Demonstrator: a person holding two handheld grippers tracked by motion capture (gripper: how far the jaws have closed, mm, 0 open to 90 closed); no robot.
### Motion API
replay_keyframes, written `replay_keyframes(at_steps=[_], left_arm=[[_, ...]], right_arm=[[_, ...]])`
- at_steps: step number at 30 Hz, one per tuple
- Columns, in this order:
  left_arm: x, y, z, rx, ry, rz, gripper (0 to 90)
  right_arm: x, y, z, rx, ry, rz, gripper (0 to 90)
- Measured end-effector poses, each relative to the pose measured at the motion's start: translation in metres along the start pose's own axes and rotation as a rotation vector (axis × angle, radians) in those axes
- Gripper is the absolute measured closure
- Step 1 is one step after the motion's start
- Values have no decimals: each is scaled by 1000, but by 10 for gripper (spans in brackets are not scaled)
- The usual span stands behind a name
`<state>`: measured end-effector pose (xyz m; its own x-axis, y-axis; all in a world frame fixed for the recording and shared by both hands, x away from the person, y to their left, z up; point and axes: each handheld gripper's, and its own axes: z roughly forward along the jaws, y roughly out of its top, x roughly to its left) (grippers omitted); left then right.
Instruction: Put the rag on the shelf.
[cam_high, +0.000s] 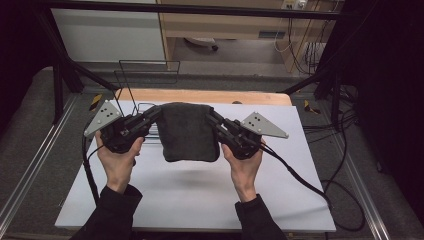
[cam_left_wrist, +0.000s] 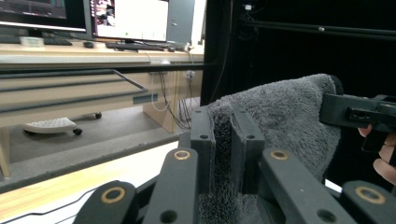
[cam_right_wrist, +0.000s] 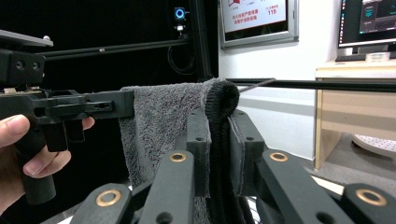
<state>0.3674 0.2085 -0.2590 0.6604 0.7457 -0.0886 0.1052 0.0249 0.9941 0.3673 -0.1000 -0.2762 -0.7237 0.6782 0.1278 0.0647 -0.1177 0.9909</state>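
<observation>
A dark grey towel hangs folded above the white table top, held up by its two top corners. My left gripper is shut on the towel's left corner, and in the left gripper view the grey pile is pinched between the two black jaws. On the other corner my right gripper is shut, and the towel's thick hem is squeezed between its jaws. Each gripper view also has the other gripper farther off, gripping the opposite corner.
A thin black wire rack stands behind the towel at the far left of the table. A wooden strip runs along the table's far edge. Black frame posts rise at both sides. Cables trail right from my right gripper.
</observation>
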Motion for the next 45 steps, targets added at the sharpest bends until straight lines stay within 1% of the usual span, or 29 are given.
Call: replay_keyframes(at_steps=[3,8,11,17,19,26,27,30,36,38,40,45], left_arm=[[4,7,-3,-12,14,4,810],[12,17,-7,-44,33,-2,811],[18,24,-8,-53,48,-3,811],[27,32,-13,-83,66,-12,811],[31,36,-14,-86,76,-8,811],[42,53,-20,-124,104,-5,812],[44,56,-21,-132,105,-8,812],[47,63,-23,-146,117,1,812],[55,76,-27,-176,129,-4,812],[57,81,-28,-186,132,-2,813],[58,86,-28,-196,139,6,812],[65,98,-26,-216,148,2,812]], right_arm=[[3,4,7,-10,0,-8,806],[9,13,20,-29,-3,-22,806],[12,19,29,-40,-2,-23,806],[17,28,44,-55,-2,-40,806],[19,31,49,-59,1,-43,807],[26,47,69,-79,3,-66,807],[26,49,71,-84,4,-68,807],[28,55,78,-94,5,-61,808],[31,69,92,-115,0,-82,808],[32,74,96,-121,1,-81,808],[32,79,100,-128,0,-85,808],[32,91,110,-144,-2,-91,809]])
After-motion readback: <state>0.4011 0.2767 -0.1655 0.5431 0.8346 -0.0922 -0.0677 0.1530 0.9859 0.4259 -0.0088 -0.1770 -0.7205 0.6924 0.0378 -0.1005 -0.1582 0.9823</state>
